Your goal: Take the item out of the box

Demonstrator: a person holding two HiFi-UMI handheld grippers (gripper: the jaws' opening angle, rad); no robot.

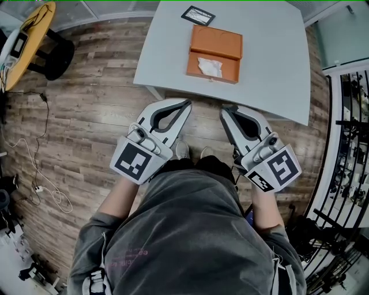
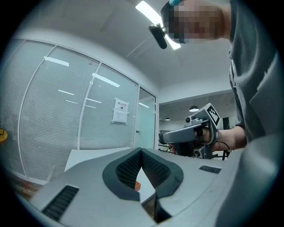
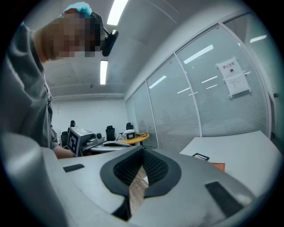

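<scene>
Box [image 1: 214, 53] lies open on table [image 1: 277, 57]; left gripper [image 1: 185, 105] and right gripper [image 1: 226, 110] jaws clenched, empty.

Bare pale-grey worktop [image 1: 277, 63] flanks the open orange cardboard box [image 1: 222, 43] on left and right (nothing overhangs its top). A small black-framed card [image 1: 198, 15] lies just beyond its far edge. The near side is free.

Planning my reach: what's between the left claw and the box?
Only bare table. The head view shows nothing standing between the left claw at the near edge and the box.
</scene>
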